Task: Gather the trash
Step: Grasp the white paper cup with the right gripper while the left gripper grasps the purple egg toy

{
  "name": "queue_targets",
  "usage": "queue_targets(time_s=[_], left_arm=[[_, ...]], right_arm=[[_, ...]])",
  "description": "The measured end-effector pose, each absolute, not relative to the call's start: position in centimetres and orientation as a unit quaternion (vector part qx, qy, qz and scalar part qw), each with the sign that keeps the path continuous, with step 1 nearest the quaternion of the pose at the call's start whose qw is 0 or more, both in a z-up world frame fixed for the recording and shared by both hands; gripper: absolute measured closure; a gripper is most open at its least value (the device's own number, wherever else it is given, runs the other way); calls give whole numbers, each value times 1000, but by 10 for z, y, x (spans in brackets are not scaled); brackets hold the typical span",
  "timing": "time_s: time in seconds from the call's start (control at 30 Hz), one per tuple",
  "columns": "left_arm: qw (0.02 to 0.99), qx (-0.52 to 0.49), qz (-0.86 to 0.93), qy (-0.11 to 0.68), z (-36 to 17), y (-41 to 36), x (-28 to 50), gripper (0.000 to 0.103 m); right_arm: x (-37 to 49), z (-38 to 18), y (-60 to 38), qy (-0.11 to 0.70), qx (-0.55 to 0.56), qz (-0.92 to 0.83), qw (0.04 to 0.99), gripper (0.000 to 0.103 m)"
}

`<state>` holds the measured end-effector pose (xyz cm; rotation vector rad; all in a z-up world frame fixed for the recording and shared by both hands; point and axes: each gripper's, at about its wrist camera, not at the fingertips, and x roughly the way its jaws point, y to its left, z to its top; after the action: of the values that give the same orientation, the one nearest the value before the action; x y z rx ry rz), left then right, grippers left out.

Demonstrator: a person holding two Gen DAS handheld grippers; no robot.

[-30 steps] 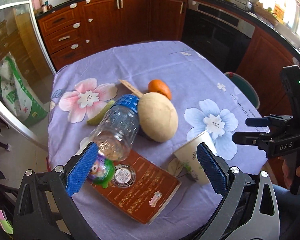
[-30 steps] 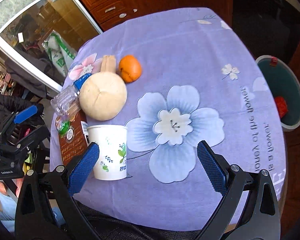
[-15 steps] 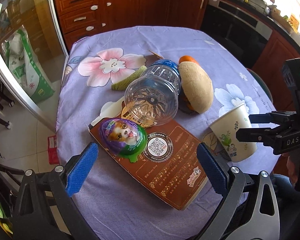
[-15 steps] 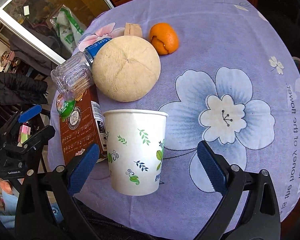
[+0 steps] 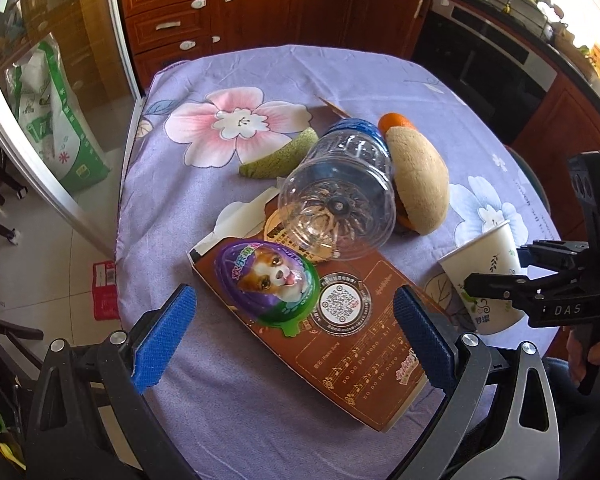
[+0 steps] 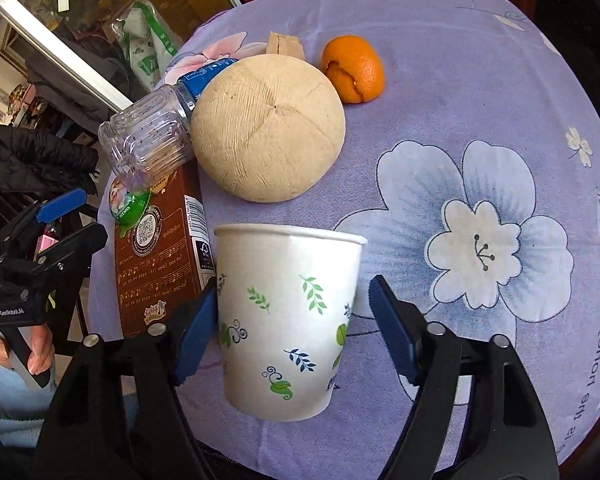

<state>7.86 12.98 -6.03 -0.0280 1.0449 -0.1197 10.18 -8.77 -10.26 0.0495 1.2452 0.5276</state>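
Note:
A white paper cup (image 6: 288, 312) with leaf prints stands upright between the jaws of my right gripper (image 6: 296, 332). The jaws are closing; the left pad is at the cup's wall and a gap shows at the right pad. My left gripper (image 5: 294, 338) hangs open above a brown carton (image 5: 352, 332) that carries a purple egg-shaped pack (image 5: 266, 276). A clear plastic bottle (image 5: 336, 200) lies on the carton's far end, against a pale coconut (image 5: 418, 184). An orange peel (image 6: 354, 68) and a green rind (image 5: 280, 156) lie behind them.
All of it rests on a round table under a purple flowered cloth (image 5: 340, 76). A teal bin (image 5: 534, 180) stands on the floor past the right edge. Wooden cabinets and an oven stand behind, with a glass door and a green bag (image 5: 56, 120) at the left.
Both grippers have sunk closer to the table. The right jaws have narrowed around the paper cup. The left gripper now hovers over the brown carton, still wide open.

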Motion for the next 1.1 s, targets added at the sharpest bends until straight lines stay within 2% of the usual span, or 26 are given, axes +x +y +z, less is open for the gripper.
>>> queue_targets(time_s=[0.1, 0.37, 0.47, 0.63, 0.73, 0.77, 0.8, 0.83, 1.1], left_arm=[[860, -22, -51, 507, -67, 136, 80, 4], [864, -33, -44, 501, -79, 143, 86, 4], [867, -36, -43, 496, -78, 143, 90, 15], [865, -27, -47, 499, -84, 137, 95, 18], [868, -17, -37, 496, -88, 135, 93, 27], [869, -10, -32, 493, -88, 134, 91, 33], [871, -3, -25, 490, -87, 133, 90, 44], [874, 2, -20, 486, -86, 133, 89, 47], [873, 10, -20, 487, -81, 127, 71, 49]], right_arm=[[97, -97, -84, 561, 1, 246, 791, 51], [98, -91, -84, 556, -1, 240, 795, 51], [98, -89, -83, 556, 0, 238, 796, 51], [99, -88, -82, 556, -1, 236, 797, 50], [98, -88, -82, 555, -1, 237, 797, 50], [99, -88, -81, 555, -2, 236, 797, 50], [99, -88, -81, 555, -2, 236, 797, 50], [99, -88, -81, 556, -1, 235, 797, 50], [98, -86, -84, 554, 6, 234, 799, 49]])
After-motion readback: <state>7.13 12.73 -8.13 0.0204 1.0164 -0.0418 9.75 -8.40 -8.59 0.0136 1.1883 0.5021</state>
